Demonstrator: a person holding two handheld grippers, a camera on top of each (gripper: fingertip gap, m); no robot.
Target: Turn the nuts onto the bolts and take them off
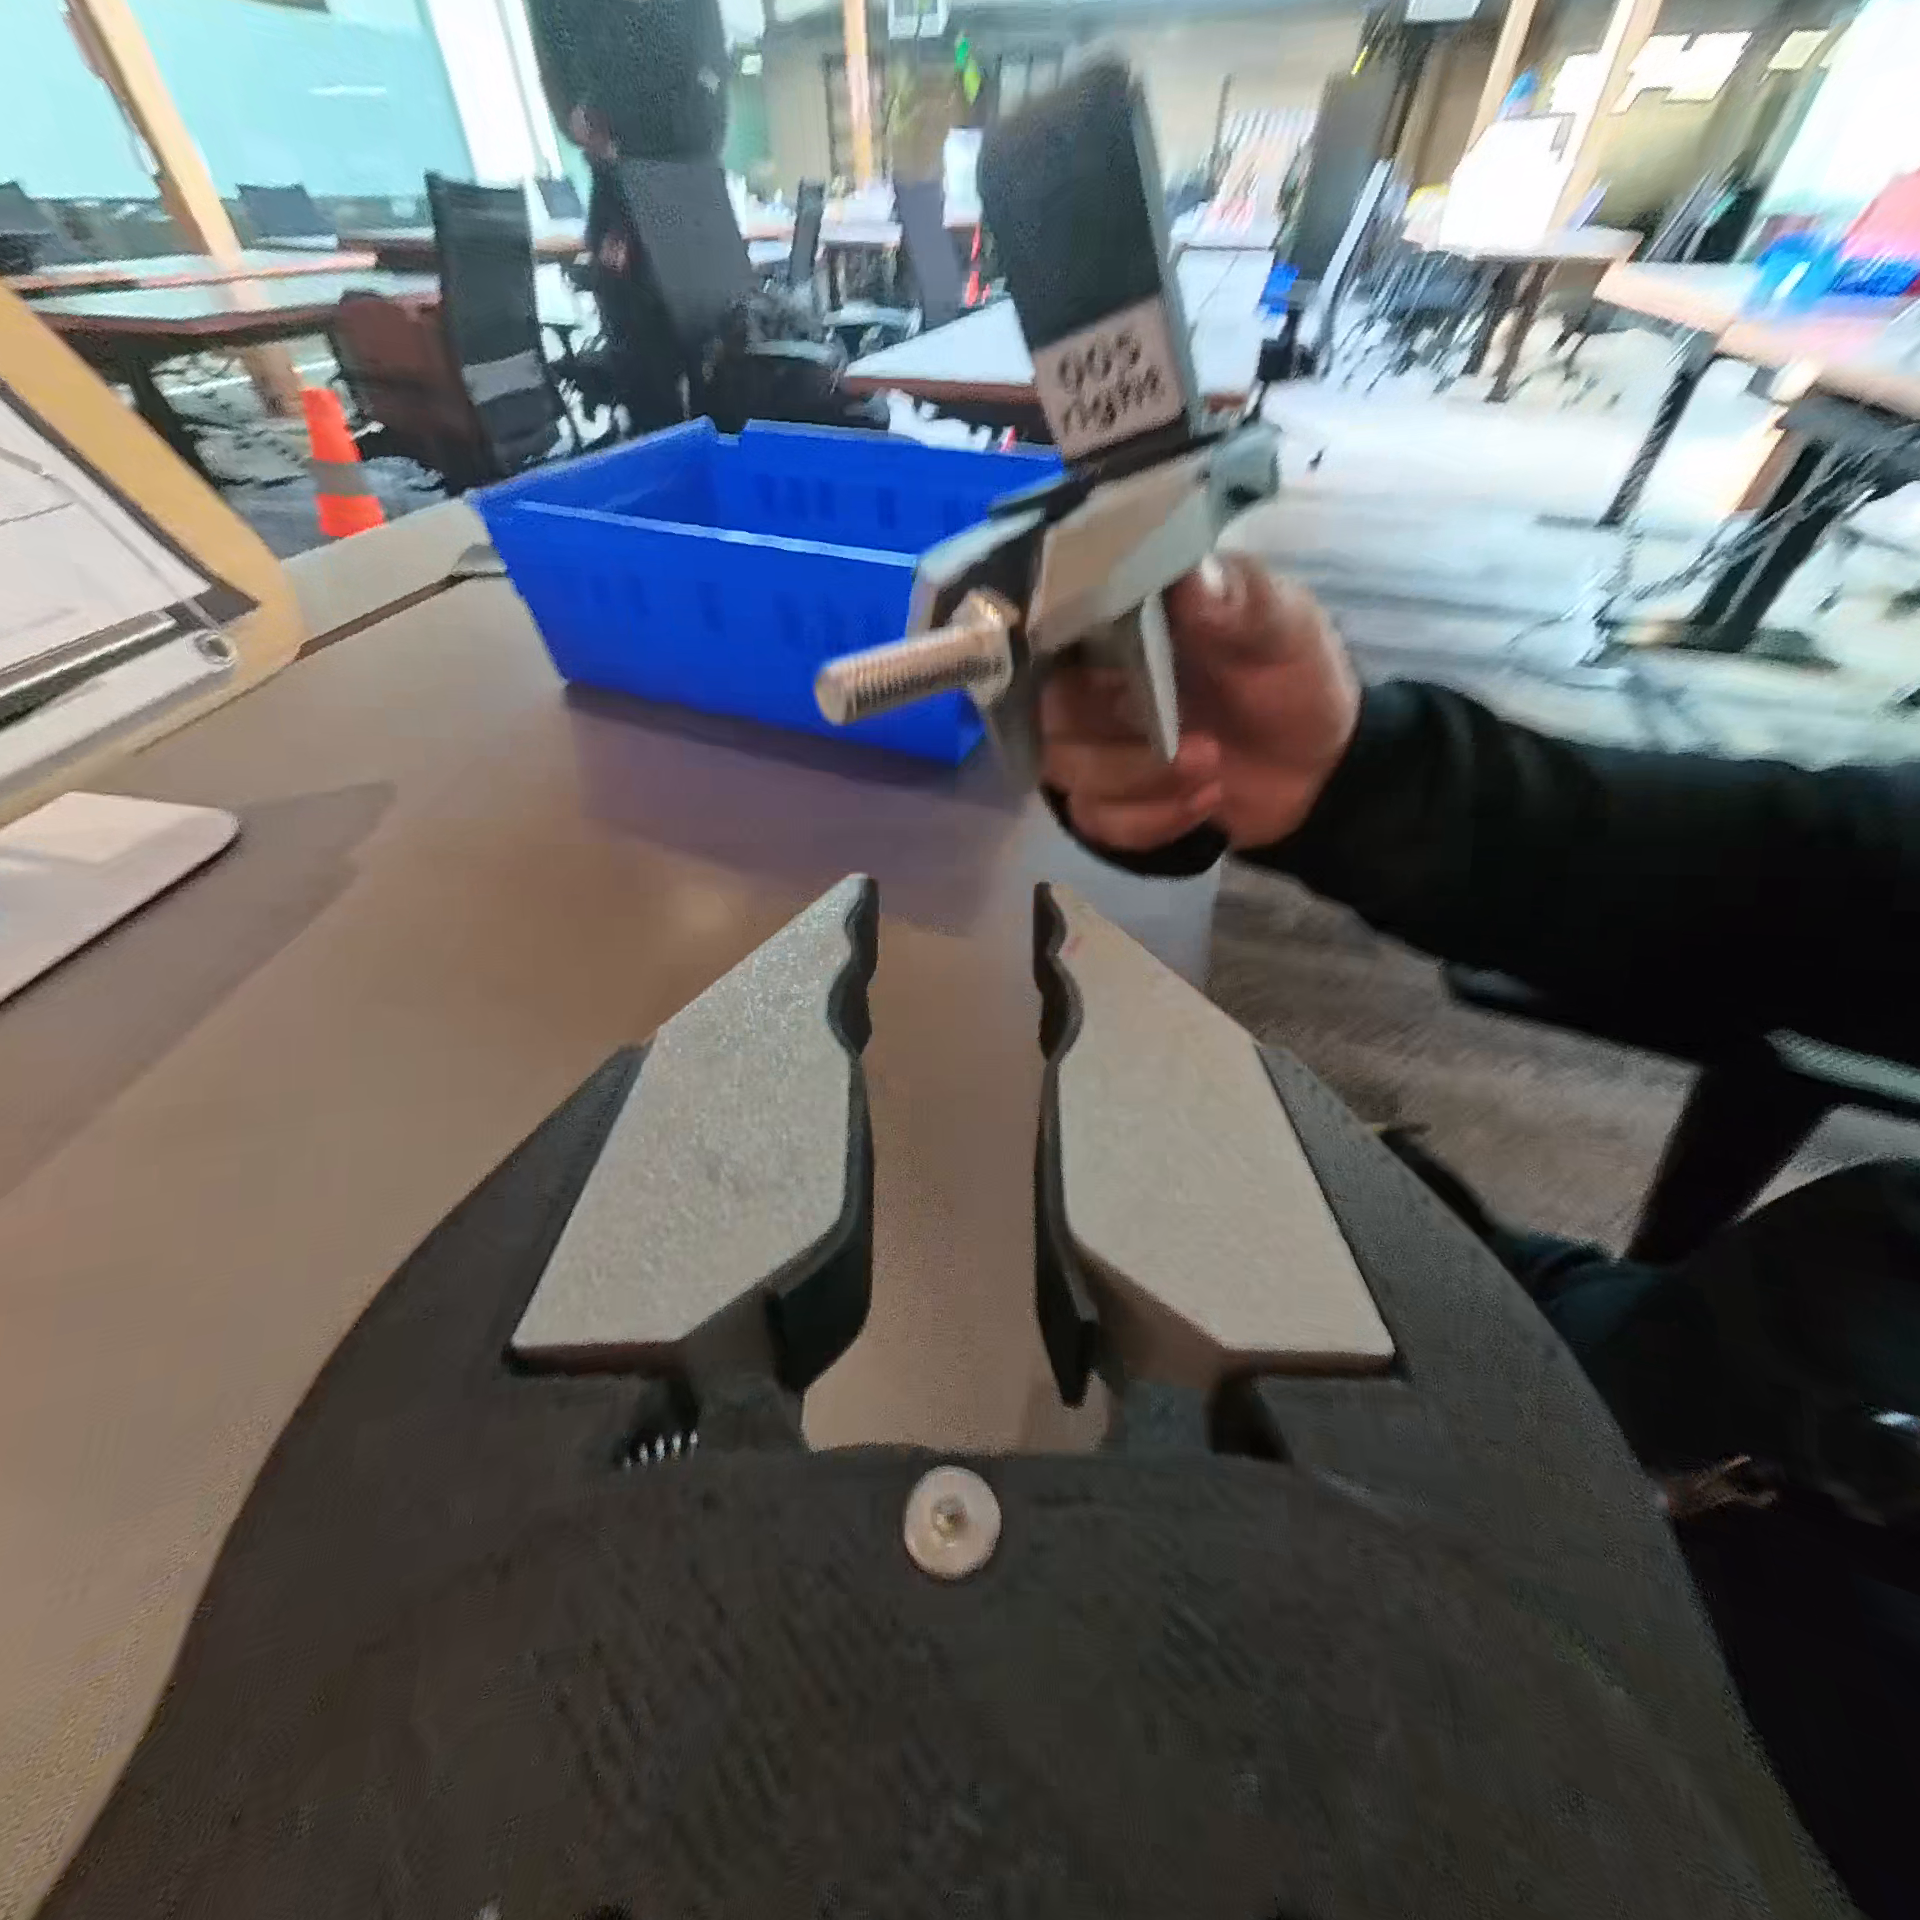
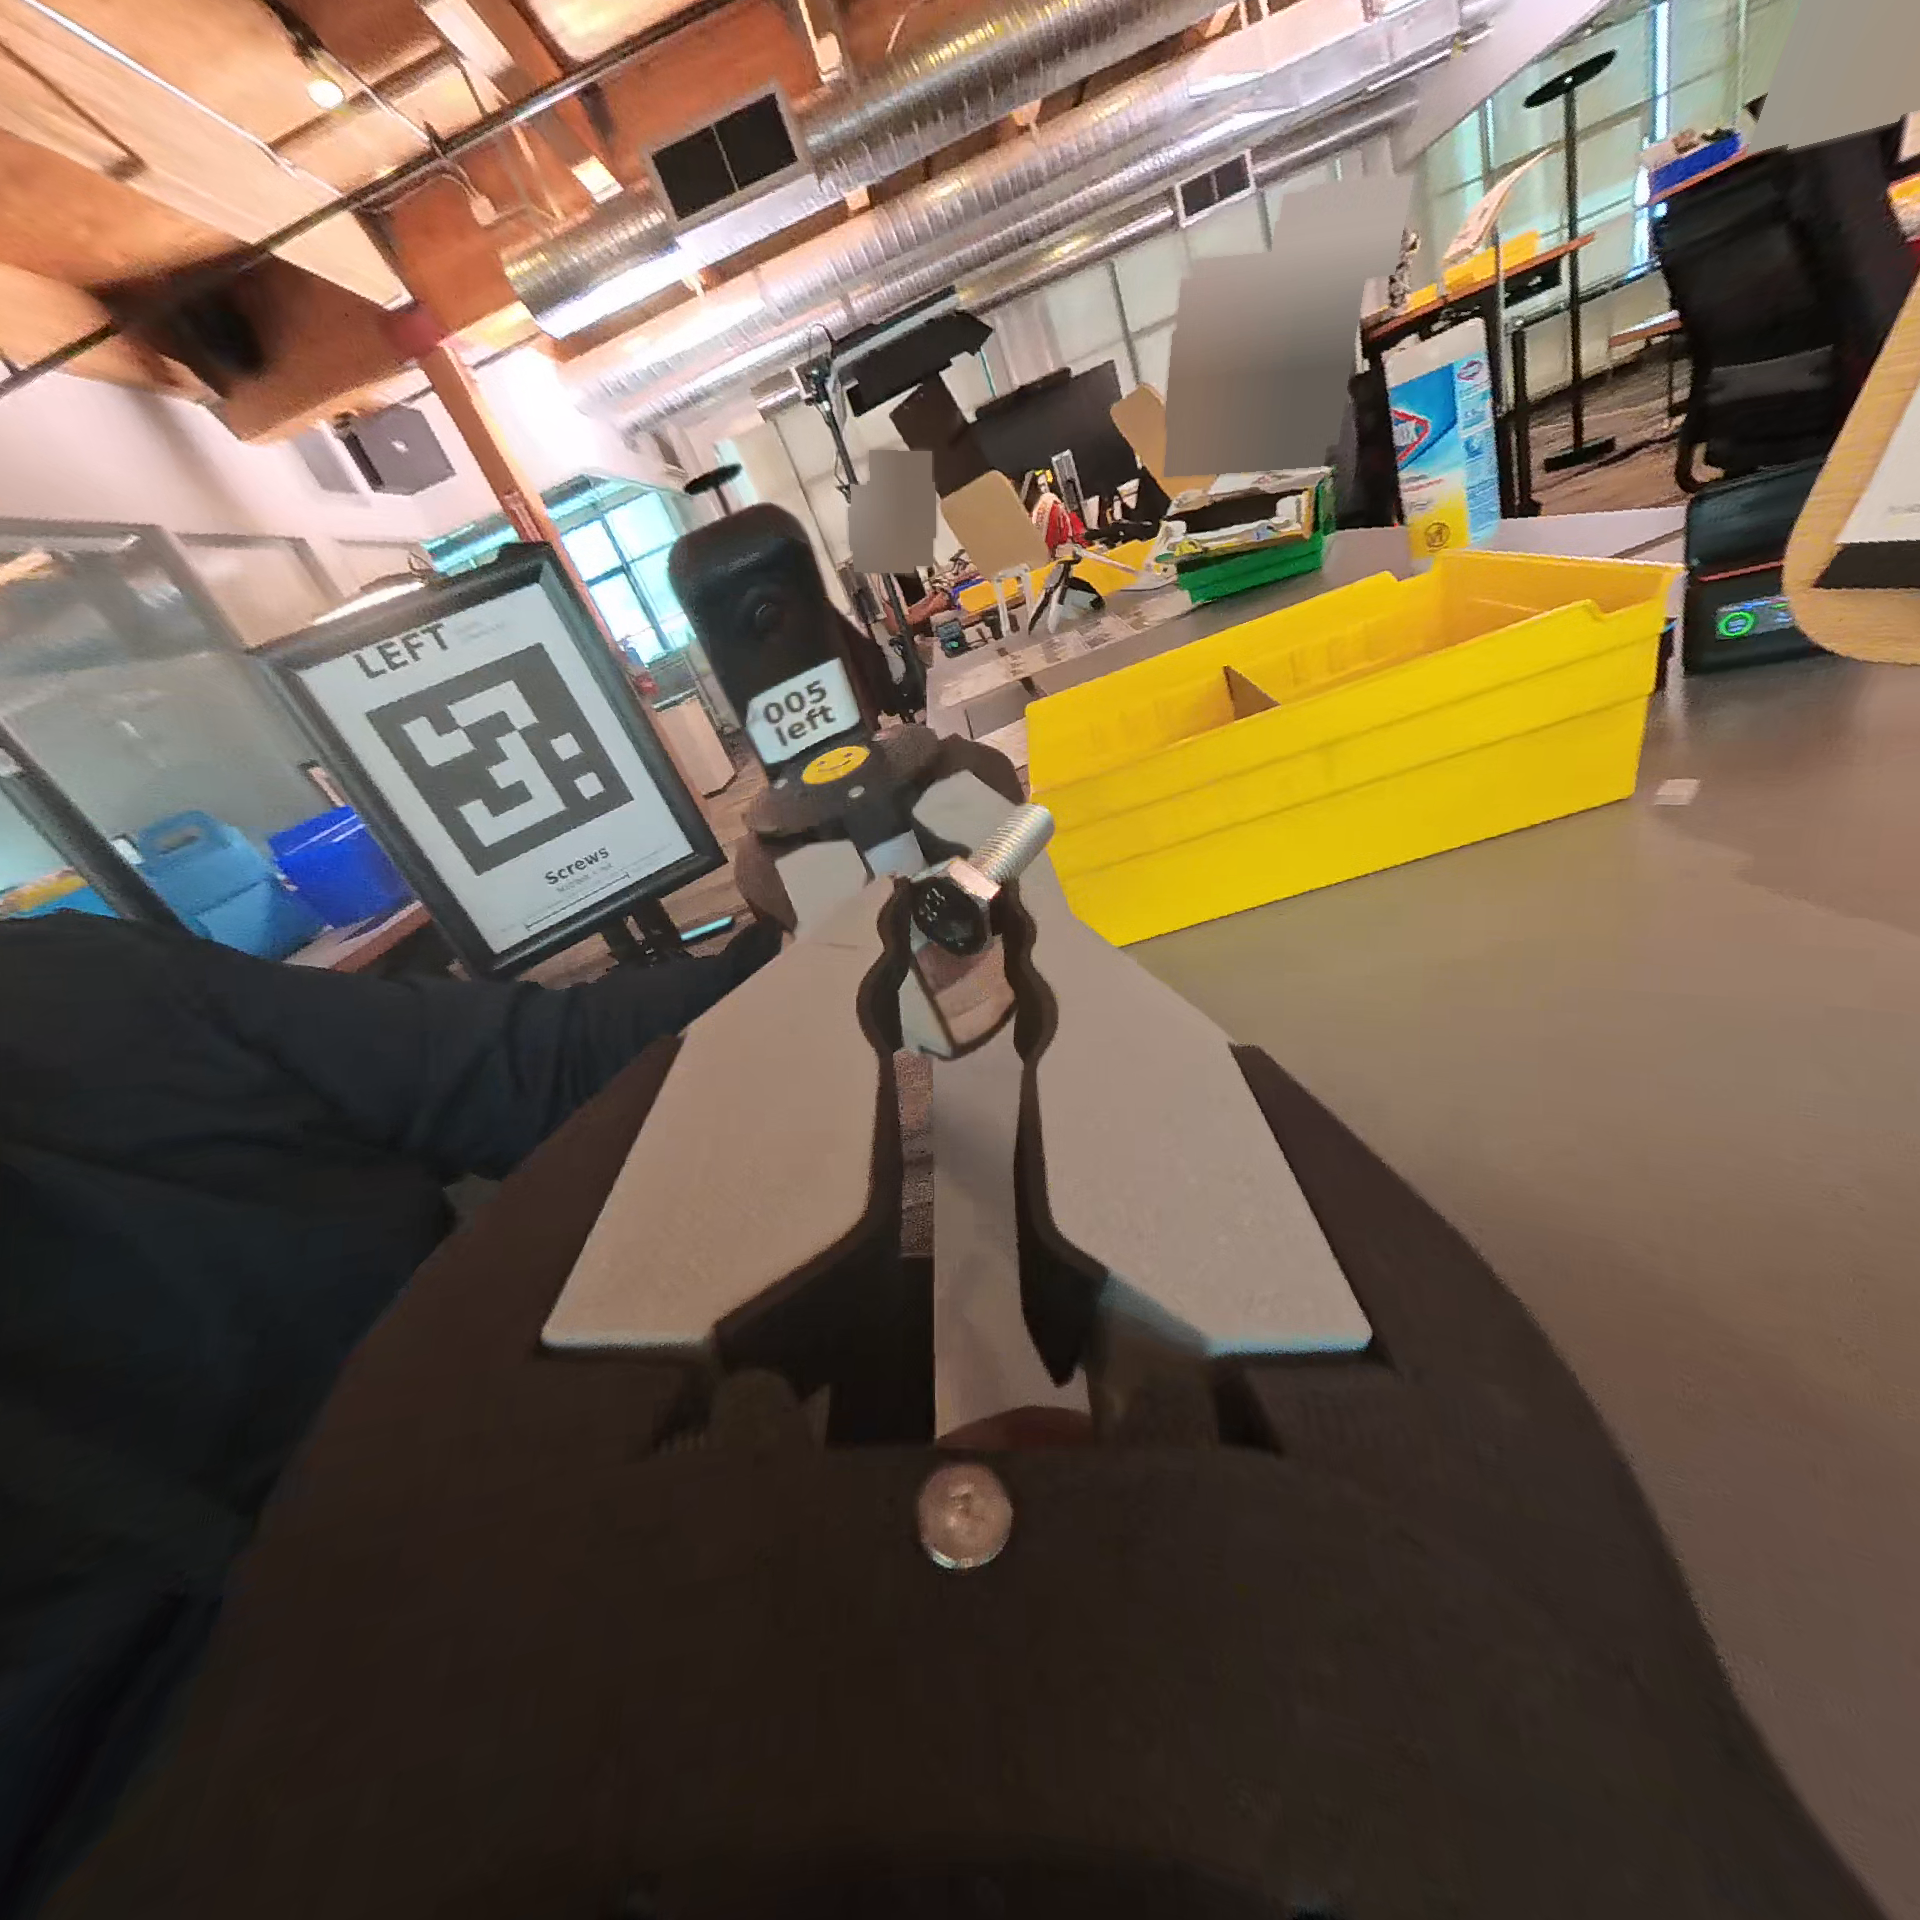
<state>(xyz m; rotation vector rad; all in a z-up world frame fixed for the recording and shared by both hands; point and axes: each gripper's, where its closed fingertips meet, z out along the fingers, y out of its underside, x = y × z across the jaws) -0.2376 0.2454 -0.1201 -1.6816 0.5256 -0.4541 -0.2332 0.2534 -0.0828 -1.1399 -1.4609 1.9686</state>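
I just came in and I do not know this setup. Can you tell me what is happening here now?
A person holds a two-finger gripper in each hand above a grey table. The right gripper is shut on a silver bolt, clamped at its head, with the threaded end sticking out bare. No nut is visible on it. The left gripper is open and empty, close to the bolt. A blue bin and a yellow bin stand on the table.

The right gripper's (image 2: 954, 925) jaws clamp a bolt (image 2: 971, 871) by its head, before a yellow bin (image 2: 1351, 769).
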